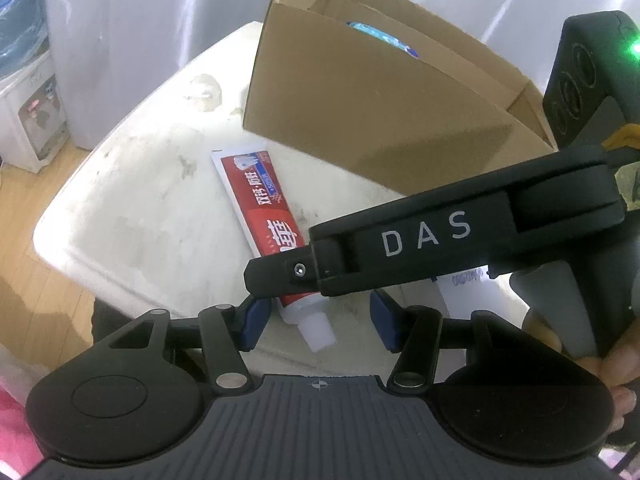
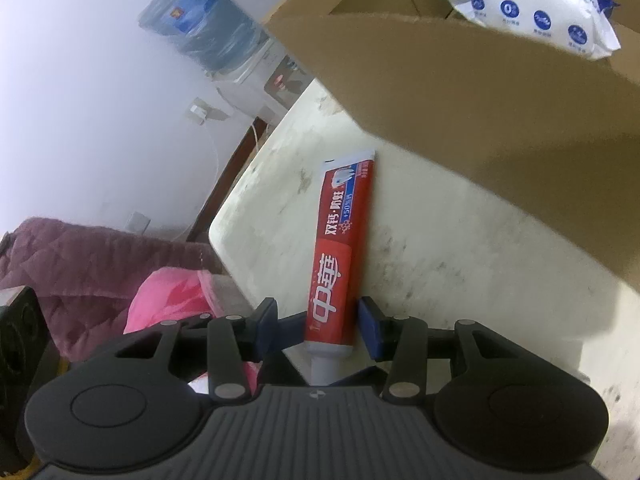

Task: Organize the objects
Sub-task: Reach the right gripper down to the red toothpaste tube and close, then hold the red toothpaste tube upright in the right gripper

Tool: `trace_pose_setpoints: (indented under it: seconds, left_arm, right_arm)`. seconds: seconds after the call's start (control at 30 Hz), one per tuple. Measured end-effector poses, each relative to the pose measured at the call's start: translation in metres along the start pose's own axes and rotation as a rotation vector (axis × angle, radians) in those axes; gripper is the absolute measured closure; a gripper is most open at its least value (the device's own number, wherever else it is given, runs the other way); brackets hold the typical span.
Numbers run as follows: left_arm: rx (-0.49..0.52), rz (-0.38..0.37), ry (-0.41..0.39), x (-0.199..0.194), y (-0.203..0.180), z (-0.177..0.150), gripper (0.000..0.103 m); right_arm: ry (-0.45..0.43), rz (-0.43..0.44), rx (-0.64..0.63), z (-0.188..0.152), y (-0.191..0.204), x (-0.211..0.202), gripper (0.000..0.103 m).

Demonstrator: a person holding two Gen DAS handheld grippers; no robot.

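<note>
Left wrist view, left to right. A water dispenser point(image 1: 30, 112) stands on the floor at the far left, beside a white curtain point(image 1: 132, 32). The stained white worktop point(image 1: 132, 208) fills the centre. On it lies a red toothpaste tube point(image 1: 260, 216), flat, with its crimped end away from the camera and its white cap toward the camera. The left tongs point(image 1: 316, 324) stand apart, one blue pad on each side of the cap end. The left pad is near the tube's shoulder; the right pad is well apart from the tube. Neither pad presses on it. A brown cardboard box point(image 1: 360, 112) stands on the worktop behind the tube, open at the top, with a blue-and-white pack partly visible inside. The right tongs point(image 1: 280, 276) enter from the right and cross over the lower part of the tube. Their housing carries the letters DAS. A hand point(image 1: 616, 364) holds their grip at the right edge.

Right wrist view, left to right. A maroon quilted cloth point(image 2: 80, 264) and a pink cloth point(image 2: 168, 300) lie beside the worktop. The tube runs up the middle of the view, its lower part between the two blue pads. The right pad lies at the tube's edge; the left pad stands apart from it. Whether the pads clamp the tube cannot be told. The box rises at the right, with a white wipes pack point(image 2: 536, 8) lying inside.
</note>
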State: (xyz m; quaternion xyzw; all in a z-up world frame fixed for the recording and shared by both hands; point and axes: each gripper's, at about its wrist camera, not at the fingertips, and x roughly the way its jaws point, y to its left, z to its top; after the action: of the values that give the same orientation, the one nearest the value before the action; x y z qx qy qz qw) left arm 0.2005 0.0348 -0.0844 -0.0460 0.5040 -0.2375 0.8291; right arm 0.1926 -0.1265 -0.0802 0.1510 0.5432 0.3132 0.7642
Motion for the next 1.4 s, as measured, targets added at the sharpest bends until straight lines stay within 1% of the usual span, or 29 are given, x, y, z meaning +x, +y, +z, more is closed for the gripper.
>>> trace_pose_setpoints:
  seconds: [0.23, 0.43, 0.67, 0.73, 0.83, 0.93, 1.07, 1.13, 1.2, 1.3, 1.4]
  left_arm:
    - [-0.011, -0.008, 0.015, -0.011, -0.002, -0.015, 0.048]
    - [-0.043, -0.034, 0.023, -0.019, -0.005, -0.027, 0.048]
    - [-0.069, -0.048, 0.02, -0.023, -0.003, -0.033, 0.048]
    - [-0.079, -0.049, 0.011, -0.021, -0.003, -0.028, 0.048]
    - [-0.082, -0.035, -0.011, -0.024, 0.002, -0.026, 0.048]
    - [-0.093, -0.015, -0.011, -0.023, 0.003, -0.027, 0.048]
    - [-0.1, 0.0, -0.003, -0.02, 0.002, -0.028, 0.048]
    - [-0.091, 0.01, 0.0, -0.018, 0.001, -0.029, 0.048]
    - [-0.08, 0.019, 0.004, -0.017, 0.0, -0.028, 0.048]
    - [-0.077, 0.018, 0.018, -0.014, 0.0, -0.028, 0.048]
    - [-0.081, 0.013, 0.031, -0.014, 0.002, -0.029, 0.048]
  right_arm:
    - [0.019, 0.006, -0.015, -0.011, 0.006, -0.002, 0.055]
    - [0.03, 0.003, -0.022, -0.023, 0.008, -0.004, 0.055]
    - [0.044, -0.001, -0.02, -0.027, 0.006, -0.006, 0.055]
    - [0.038, -0.002, -0.011, -0.025, 0.006, -0.007, 0.055]
    - [0.001, -0.028, -0.025, -0.02, 0.007, -0.013, 0.055]
    - [-0.029, -0.066, -0.055, -0.011, 0.012, -0.014, 0.055]
    - [-0.03, -0.135, -0.135, -0.003, 0.025, -0.002, 0.055]
    - [-0.02, -0.177, -0.178, -0.002, 0.03, 0.008, 0.055]
    - [-0.031, -0.202, -0.218, -0.003, 0.034, 0.012, 0.056]
    - [-0.035, -0.208, -0.233, -0.005, 0.037, 0.011, 0.06]
    - [-0.027, -0.188, -0.229, -0.007, 0.037, 0.011, 0.07]
